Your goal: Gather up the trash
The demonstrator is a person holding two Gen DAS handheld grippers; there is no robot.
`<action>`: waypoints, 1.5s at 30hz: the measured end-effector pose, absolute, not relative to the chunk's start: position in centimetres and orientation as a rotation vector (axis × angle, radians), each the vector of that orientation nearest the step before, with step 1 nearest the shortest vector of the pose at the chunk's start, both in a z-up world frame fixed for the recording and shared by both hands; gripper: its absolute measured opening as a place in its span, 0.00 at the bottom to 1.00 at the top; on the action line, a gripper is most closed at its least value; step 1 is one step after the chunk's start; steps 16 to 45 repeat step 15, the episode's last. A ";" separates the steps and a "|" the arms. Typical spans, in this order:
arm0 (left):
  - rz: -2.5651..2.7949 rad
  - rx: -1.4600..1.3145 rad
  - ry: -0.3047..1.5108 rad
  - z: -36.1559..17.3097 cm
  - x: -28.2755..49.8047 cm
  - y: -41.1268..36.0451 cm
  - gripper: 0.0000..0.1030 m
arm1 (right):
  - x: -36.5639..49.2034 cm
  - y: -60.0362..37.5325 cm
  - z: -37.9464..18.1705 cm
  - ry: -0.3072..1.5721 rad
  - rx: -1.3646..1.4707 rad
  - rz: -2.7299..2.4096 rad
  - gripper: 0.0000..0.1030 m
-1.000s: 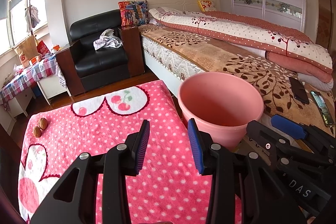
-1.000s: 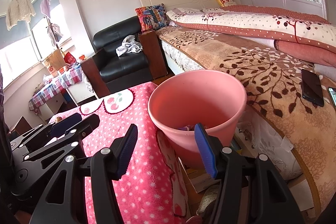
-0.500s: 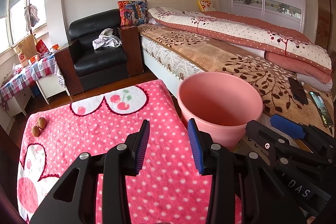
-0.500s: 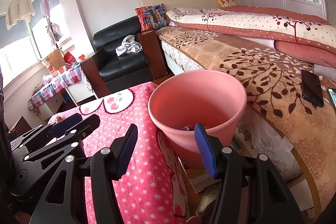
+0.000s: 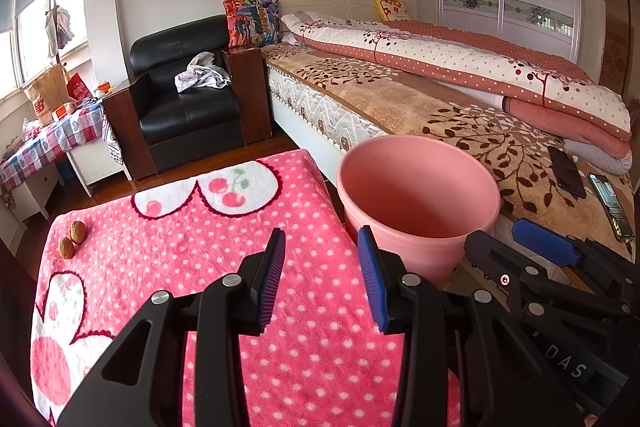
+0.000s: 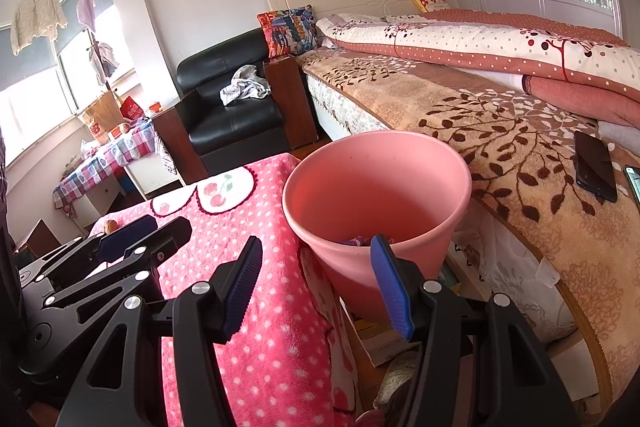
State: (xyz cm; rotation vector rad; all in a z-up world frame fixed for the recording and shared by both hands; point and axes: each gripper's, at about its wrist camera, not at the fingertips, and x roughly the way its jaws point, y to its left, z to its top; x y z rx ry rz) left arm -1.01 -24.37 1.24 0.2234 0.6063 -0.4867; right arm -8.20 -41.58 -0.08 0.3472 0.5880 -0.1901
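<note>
A pink plastic bin stands between the pink polka-dot blanket and the bed; in the right wrist view the bin holds some purple scraps at the bottom. Two brown walnuts lie at the blanket's far left. My left gripper is open and empty above the blanket, left of the bin. My right gripper is open and empty just in front of the bin's near wall. It also shows in the left wrist view.
A bed with a folded quilt runs along the right; two phones lie on it. A black armchair with a cloth stands behind the blanket. A small table with a checked cloth stands at the left by the window.
</note>
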 end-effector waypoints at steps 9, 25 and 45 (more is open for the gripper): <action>-0.485 0.223 0.607 1.0 -1.1 -24.3 0.37 | -8.2 -41.5 -0.2 0.591 0.345 -0.191 0.54; -0.487 0.212 0.617 0.9 -0.9 -24.0 0.37 | -8.1 -41.5 -0.4 0.598 0.342 -0.189 0.54; -0.487 0.212 0.617 0.9 -0.9 -24.0 0.37 | -8.1 -41.5 -0.4 0.598 0.342 -0.189 0.54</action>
